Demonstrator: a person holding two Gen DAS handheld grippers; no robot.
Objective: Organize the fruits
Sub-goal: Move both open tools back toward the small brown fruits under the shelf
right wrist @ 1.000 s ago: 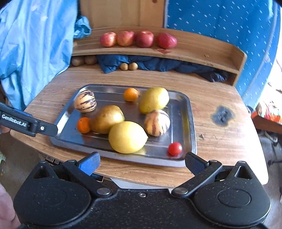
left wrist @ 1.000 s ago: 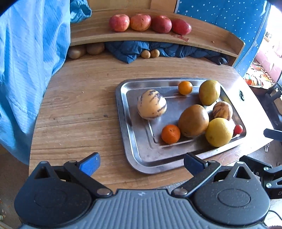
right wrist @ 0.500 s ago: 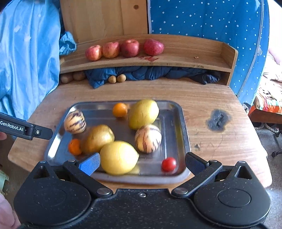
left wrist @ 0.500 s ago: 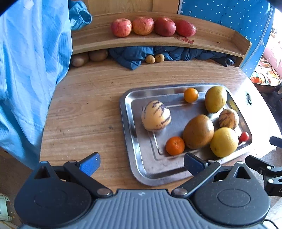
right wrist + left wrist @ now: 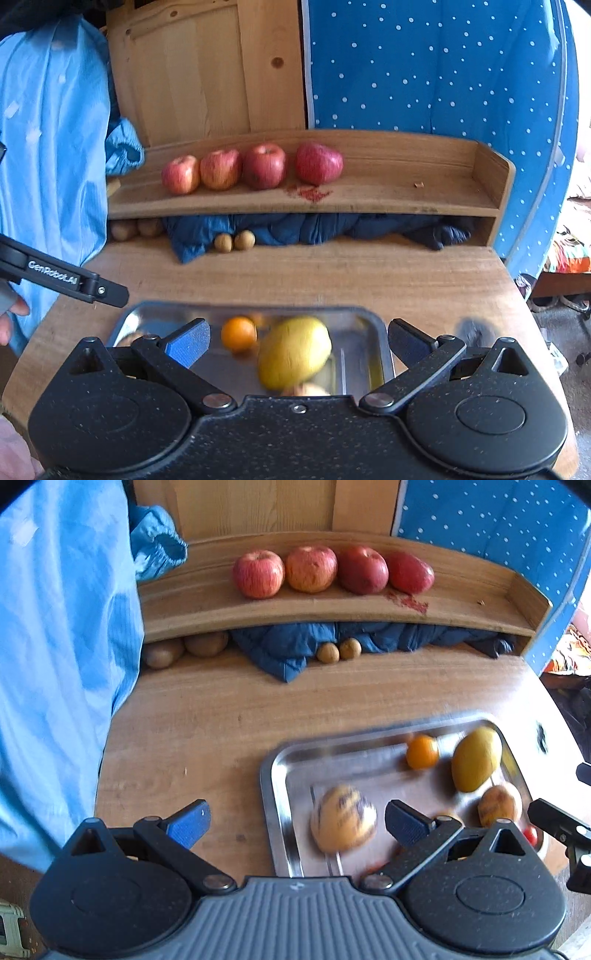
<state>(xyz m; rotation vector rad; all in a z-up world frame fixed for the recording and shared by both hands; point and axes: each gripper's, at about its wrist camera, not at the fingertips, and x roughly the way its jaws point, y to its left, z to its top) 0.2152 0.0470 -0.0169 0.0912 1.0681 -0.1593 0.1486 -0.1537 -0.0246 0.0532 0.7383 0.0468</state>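
A steel tray on the wooden table holds blurred fruit: a striped melon, an orange, a yellow-green mango, a second striped melon and a small red tomato. My left gripper is open and empty above the tray's near left corner. My right gripper is open and empty above the tray, over the mango and orange. Several red apples sit in a row on the wooden shelf.
Under the shelf lie a dark blue cloth, two small brown fruits and two kiwis. A light blue garment hangs at the left. The left gripper's arm shows in the right wrist view.
Both grippers have pulled back and tilted up, so the tray has slid toward the bottom of each view and the shelf fills more of it. Both stay open.
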